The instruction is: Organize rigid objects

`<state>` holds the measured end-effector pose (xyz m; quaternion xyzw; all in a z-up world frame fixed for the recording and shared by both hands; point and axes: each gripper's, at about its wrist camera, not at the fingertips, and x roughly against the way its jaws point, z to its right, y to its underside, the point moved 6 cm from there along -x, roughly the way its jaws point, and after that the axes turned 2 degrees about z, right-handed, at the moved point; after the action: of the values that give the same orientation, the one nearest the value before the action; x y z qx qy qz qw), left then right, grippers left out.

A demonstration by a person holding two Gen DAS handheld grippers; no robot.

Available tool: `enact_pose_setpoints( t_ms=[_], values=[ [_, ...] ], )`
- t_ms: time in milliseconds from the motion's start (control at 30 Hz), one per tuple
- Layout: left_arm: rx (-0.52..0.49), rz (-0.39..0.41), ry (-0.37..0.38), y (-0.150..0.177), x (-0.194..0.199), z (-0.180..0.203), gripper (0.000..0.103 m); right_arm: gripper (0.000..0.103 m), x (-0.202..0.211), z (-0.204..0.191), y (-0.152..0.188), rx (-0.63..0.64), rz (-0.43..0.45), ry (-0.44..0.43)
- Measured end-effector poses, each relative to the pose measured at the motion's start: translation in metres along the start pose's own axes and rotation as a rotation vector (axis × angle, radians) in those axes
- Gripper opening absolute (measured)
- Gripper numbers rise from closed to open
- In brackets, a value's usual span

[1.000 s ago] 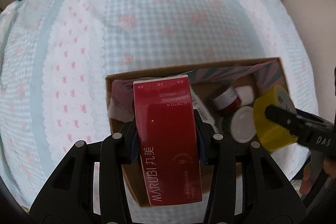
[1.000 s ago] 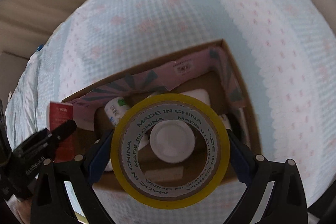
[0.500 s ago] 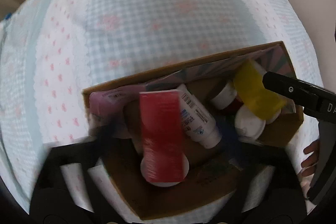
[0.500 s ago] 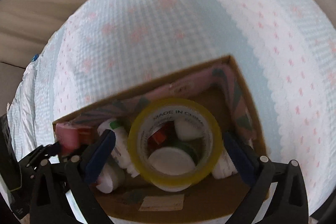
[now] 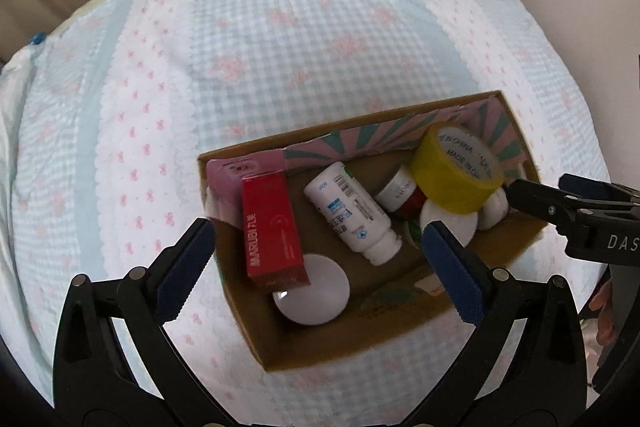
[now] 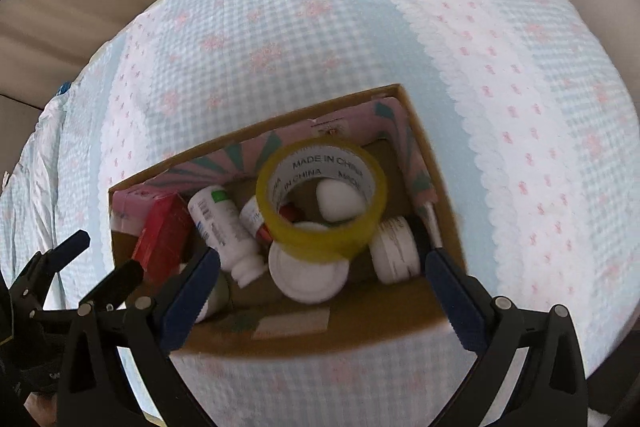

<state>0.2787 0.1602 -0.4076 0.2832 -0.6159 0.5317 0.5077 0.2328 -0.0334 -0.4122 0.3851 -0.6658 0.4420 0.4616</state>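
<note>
Left wrist view: the left gripper [image 5: 316, 247] has its fingers spread wide, holding nothing. Between and just beyond them the red box [image 5: 272, 231] lies in the cardboard box [image 5: 400, 315], its near end over a round white lid [image 5: 316, 293], with a white bottle [image 5: 352, 213] beside it. A second ago this gripper was clamped on the red box; now it has let go.

Right wrist view: the right gripper [image 6: 322, 267] is likewise wide open and empty. The yellow tape roll [image 6: 322, 197] sits tilted on the jars just ahead of the fingers; a second ago it was pinched between them.
</note>
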Motion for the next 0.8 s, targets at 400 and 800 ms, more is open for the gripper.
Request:
enact_pose_setpoints(
  t_ms=[400,800],
  values=[
    [0.027,0.148,-0.065,0.005,0.104,0.028,0.103,0.103,0.095,0.002,0.012,0.076,0.083,-0.038],
    [0.13,0.499,-0.143,-0.015,0.31,0.096,0.103,0.103,0.288,0.028,-0.004,0.281,0.424,-0.043]
  ],
)
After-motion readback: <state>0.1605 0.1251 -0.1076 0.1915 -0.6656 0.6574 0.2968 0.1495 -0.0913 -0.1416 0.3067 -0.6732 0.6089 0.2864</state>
